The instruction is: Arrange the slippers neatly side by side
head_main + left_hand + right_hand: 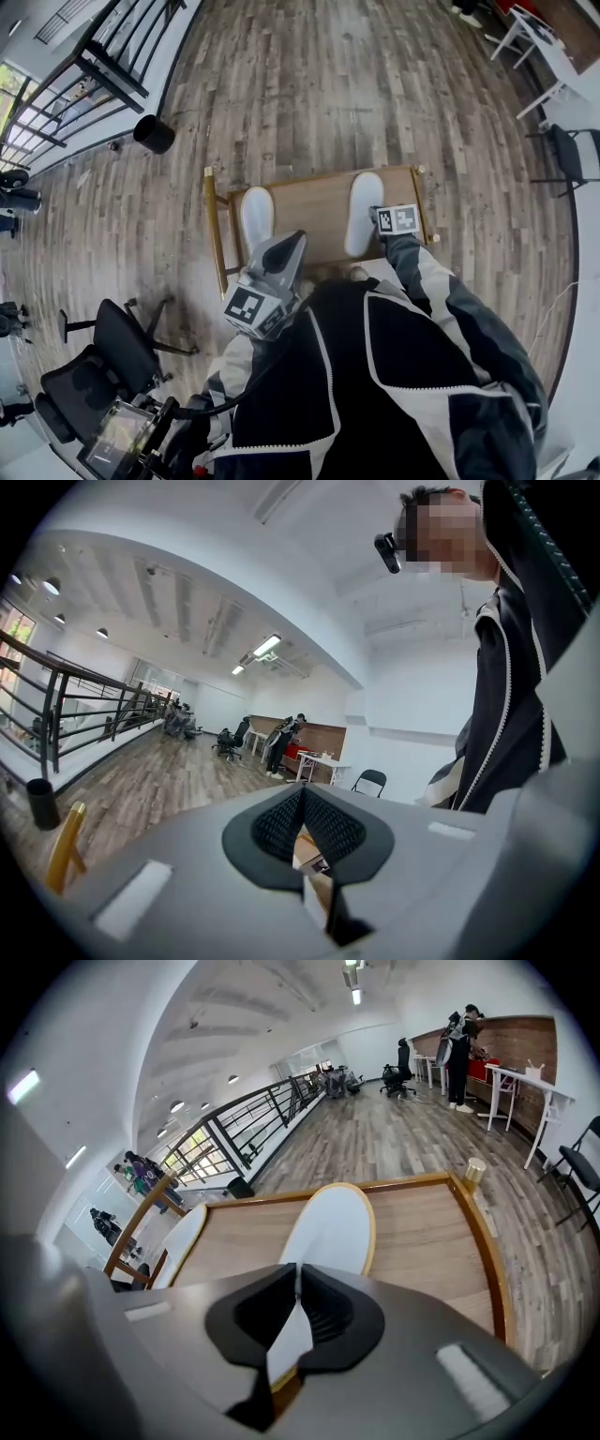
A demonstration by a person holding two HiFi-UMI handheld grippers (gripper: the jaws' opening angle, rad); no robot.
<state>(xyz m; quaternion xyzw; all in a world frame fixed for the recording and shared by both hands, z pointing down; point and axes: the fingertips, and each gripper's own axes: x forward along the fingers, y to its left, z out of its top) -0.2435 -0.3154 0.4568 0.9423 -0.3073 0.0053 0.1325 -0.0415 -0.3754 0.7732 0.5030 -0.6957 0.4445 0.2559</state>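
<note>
Early stage: white flat slipper (364, 211) and its twin (256, 217) lie well apart on brown wooden table (309, 216).
Right gripper (296, 1274) pinches the frame-right slipper's heel; left gripper (302, 797) closed, empty; pairing not done.

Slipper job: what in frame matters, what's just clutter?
Job:
- right slipper, near end clamped in the right gripper
- left slipper, lying well apart from it
- wooden table under both
- left gripper, shut, empty

Clutter:
- black bin
- office chair
- folding chair
- white desk
</note>
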